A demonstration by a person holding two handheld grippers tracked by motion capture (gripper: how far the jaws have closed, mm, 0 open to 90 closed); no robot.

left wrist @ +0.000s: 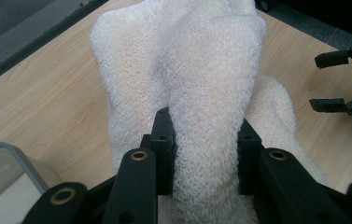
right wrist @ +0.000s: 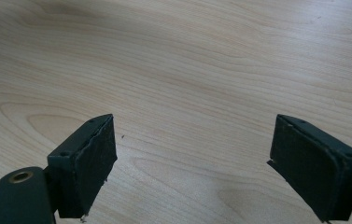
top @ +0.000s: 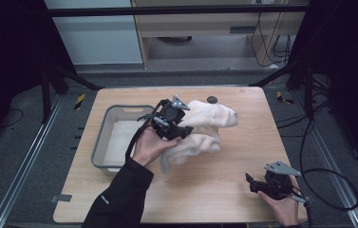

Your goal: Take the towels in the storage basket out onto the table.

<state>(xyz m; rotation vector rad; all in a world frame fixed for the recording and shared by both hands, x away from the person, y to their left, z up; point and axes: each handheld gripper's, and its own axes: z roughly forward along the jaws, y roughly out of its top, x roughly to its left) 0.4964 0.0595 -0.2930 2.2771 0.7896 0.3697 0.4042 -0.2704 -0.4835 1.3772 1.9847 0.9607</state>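
Towel first: a cream-white fluffy terry towel (top: pixel 200 130) is bunched up a bit above the middle of the high view, on the light wooden table (top: pixel 224 190), with part of it lifted off the surface. It's clamped by the left gripper (top: pixel 182 129), just left of centre in that frame. In the left gripper view a thick fold of the towel (left wrist: pixel 206 116) is seen squeezed between the two black jaws at the bottom middle, pads pressed tight into the cloth on both sides, and the rest of it is draped away toward the top of the frame over the wood.

A grey rectangular plastic bin (top: pixel 101 142) is parked left of centre in the high view, right beside the left hand (top: pixel 149 145), and its rounded corner (left wrist: pixel 5 154) is caught at the lower left of the left gripper view.

The right gripper (top: pixel 252 183) is held low in the lower right of the high view, well apart from the towel. Its jaws are spread wide with nothing gripped; in the right gripper view just bare wood grain (right wrist: pixel 187 70) is seen between the two pads. It's also spotted at the right edge of the left gripper view (left wrist: pixel 325 79), jaws apart.

A small dark round object (top: pixel 211 99) is sitting near the table's far edge, just above the towel.
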